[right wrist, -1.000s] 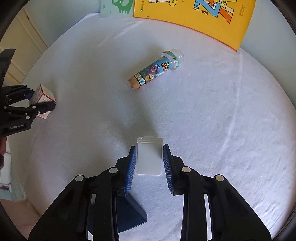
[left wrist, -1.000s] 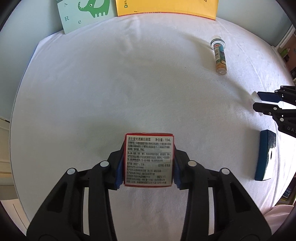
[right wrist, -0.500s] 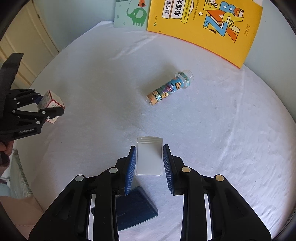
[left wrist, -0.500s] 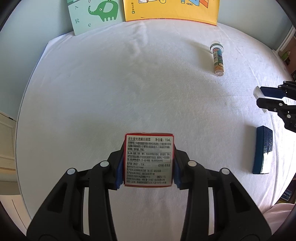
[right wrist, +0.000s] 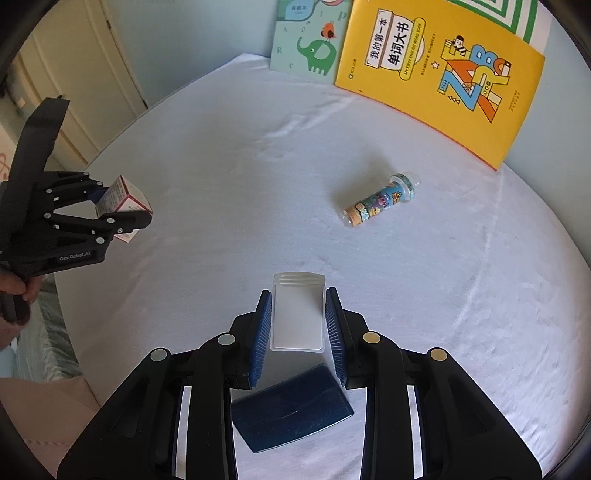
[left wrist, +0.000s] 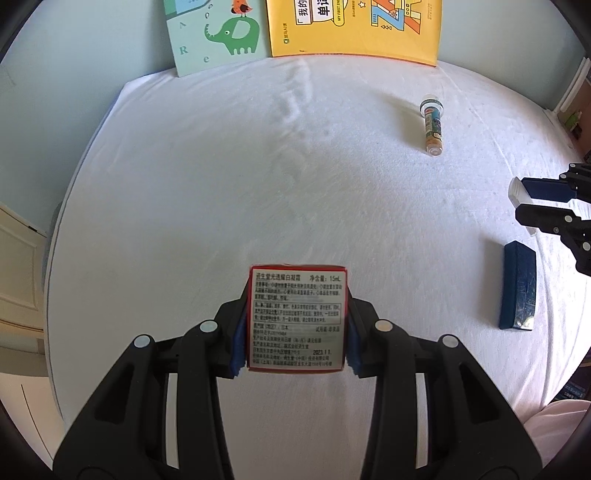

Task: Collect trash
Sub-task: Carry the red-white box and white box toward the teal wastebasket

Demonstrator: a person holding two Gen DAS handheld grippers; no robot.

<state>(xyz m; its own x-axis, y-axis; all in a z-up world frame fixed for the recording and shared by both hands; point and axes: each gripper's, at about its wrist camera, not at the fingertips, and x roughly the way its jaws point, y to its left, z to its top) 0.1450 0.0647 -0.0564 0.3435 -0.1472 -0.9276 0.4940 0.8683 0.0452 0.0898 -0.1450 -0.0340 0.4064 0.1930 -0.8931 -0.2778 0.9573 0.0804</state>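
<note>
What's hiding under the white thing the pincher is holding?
Below the white plastic piece in the right gripper lies a dark blue flat case on the white sheet. Its top edge is covered.

Open white bed (right wrist: 207, 155) ahead of both claws; a bottle (right wrist: 380, 201) lies ahead-right of the right claw (right wrist: 298, 317), a dark box (right wrist: 291, 410) beneath it.

2 grippers: left gripper (left wrist: 297, 321), right gripper (right wrist: 298, 321). 2 books: elephant book (left wrist: 218, 35), yellow word book (left wrist: 354, 27). 1 red-edged carton (left wrist: 297, 317), 1 white plastic case (right wrist: 297, 314), 1 dark blue box (left wrist: 517, 286), 1 printed bottle (left wrist: 432, 123).
</note>
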